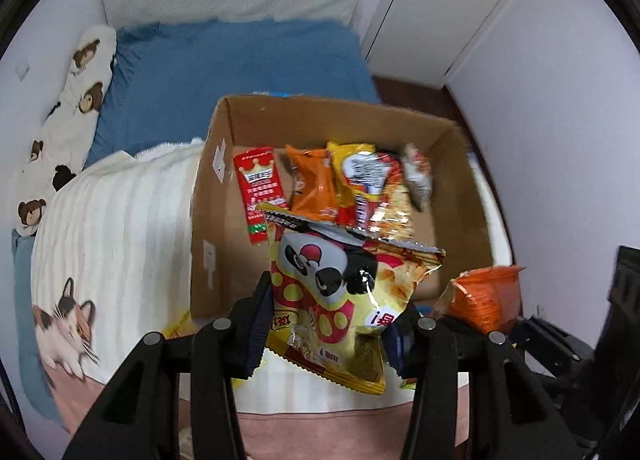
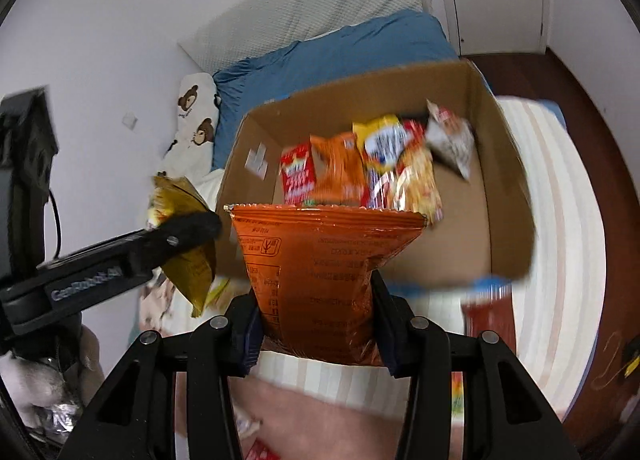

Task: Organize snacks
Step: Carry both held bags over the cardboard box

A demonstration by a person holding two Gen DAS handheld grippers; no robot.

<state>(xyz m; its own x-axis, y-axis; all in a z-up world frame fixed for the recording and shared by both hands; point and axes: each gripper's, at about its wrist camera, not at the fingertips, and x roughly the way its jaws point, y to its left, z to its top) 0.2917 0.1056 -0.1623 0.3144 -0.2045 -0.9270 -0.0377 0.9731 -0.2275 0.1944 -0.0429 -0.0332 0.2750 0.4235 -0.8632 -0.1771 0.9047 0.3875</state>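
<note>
Meanwhile, the left gripper [image 1: 326,324] pinches a yellow panda snack bag [image 1: 336,300] between its fingers, held up at the 6 o'clock rim of the cardboard box [image 1: 212,220]. The right gripper [image 2: 318,324] clamps an orange snack bag [image 2: 320,272] at that same near rim. Inside, toward 12 o'clock, a red packet [image 1: 260,188], orange pack [image 1: 314,184] and other snacks lean together on the striped blanket [image 1: 120,228].
</note>
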